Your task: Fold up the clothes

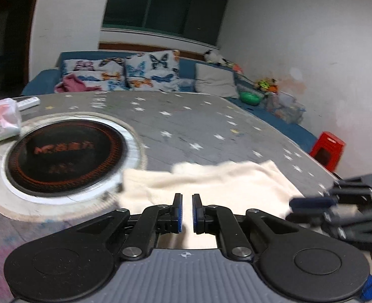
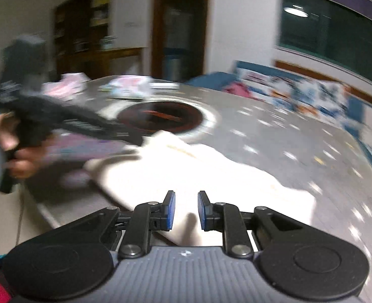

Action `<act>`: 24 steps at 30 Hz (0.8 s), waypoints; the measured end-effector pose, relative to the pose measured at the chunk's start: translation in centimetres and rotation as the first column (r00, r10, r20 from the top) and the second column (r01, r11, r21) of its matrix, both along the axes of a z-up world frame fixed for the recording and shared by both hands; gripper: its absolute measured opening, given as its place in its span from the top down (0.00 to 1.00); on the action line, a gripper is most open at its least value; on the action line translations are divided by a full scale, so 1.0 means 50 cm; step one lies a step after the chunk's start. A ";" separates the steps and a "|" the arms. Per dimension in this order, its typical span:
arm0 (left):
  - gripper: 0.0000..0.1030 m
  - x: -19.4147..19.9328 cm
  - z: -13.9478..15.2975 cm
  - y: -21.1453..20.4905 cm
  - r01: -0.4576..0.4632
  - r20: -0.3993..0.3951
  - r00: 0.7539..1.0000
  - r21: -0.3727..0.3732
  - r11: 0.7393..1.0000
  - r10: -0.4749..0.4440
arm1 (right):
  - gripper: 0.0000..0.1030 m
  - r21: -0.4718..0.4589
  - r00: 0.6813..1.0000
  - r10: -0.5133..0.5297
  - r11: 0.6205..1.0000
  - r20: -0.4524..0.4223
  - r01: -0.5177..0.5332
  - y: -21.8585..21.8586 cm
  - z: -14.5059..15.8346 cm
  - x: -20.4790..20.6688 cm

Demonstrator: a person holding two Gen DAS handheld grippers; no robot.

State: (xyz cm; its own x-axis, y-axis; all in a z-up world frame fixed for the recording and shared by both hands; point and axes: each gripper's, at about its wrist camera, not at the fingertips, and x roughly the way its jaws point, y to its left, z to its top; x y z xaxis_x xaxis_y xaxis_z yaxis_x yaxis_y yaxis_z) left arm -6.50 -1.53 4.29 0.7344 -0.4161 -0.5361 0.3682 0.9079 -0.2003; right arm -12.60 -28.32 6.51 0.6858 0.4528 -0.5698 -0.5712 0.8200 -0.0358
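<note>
Orange lettering on the black hob [image 1: 64, 155] blurs, seemingly unreadable.

Cream garment [image 1: 211, 184], star-patterned grey tablecloth [image 1: 198, 121]

Orange lettering on the black cooktop disc [image 1: 64, 155] is too blurred to read.
</note>
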 end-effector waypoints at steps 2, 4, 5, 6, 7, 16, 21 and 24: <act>0.92 -0.010 -0.011 -0.012 0.022 -0.010 1.000 0.014 1.000 -0.022 | 0.83 0.016 0.997 -0.072 0.997 -0.026 0.073 -0.034 -0.015 0.006; 0.92 -0.012 -0.027 -0.017 0.024 -0.031 0.999 0.027 0.999 -0.023 | 0.83 0.029 0.992 -0.117 0.993 -0.053 0.119 -0.060 -0.034 0.013; 0.92 -0.012 -0.033 -0.016 0.021 -0.041 0.999 0.023 1.000 -0.020 | 0.82 0.038 0.990 -0.127 0.991 -0.065 0.129 -0.068 -0.043 0.017; 0.92 -0.013 -0.039 -0.015 0.018 -0.051 0.999 0.020 1.000 -0.017 | 0.81 0.047 0.988 -0.136 0.989 -0.077 0.140 -0.076 -0.052 0.020; 0.92 -0.014 -0.045 -0.014 0.014 -0.062 0.998 0.016 1.000 -0.013 | 0.81 0.058 0.986 -0.144 0.987 -0.089 0.149 -0.082 -0.056 0.023; 0.92 -0.023 -0.053 -0.034 0.021 -0.076 0.997 0.001 1.000 -0.021 | 0.79 0.007 0.974 -0.205 0.978 -0.097 0.206 -0.087 -0.049 0.035; 0.88 -0.019 -0.044 -0.035 -0.006 -0.102 0.995 -0.011 1.000 0.004 | 0.79 0.006 0.981 -0.181 0.983 -0.064 0.182 -0.069 -0.034 0.038; 0.64 -0.022 -0.033 -0.037 -0.027 -0.115 0.993 -0.018 0.999 0.025 | 0.71 0.006 0.985 -0.166 0.986 -0.043 0.166 -0.058 -0.025 0.040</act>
State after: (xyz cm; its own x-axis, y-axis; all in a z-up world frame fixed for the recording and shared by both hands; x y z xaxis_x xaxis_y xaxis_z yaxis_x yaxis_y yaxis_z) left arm -7.63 -3.38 2.63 0.6792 -0.4088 -0.6095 0.3178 0.9124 -0.2577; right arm -10.60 -31.22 5.25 0.7275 0.3403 -0.5958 -0.4280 0.9037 -0.0065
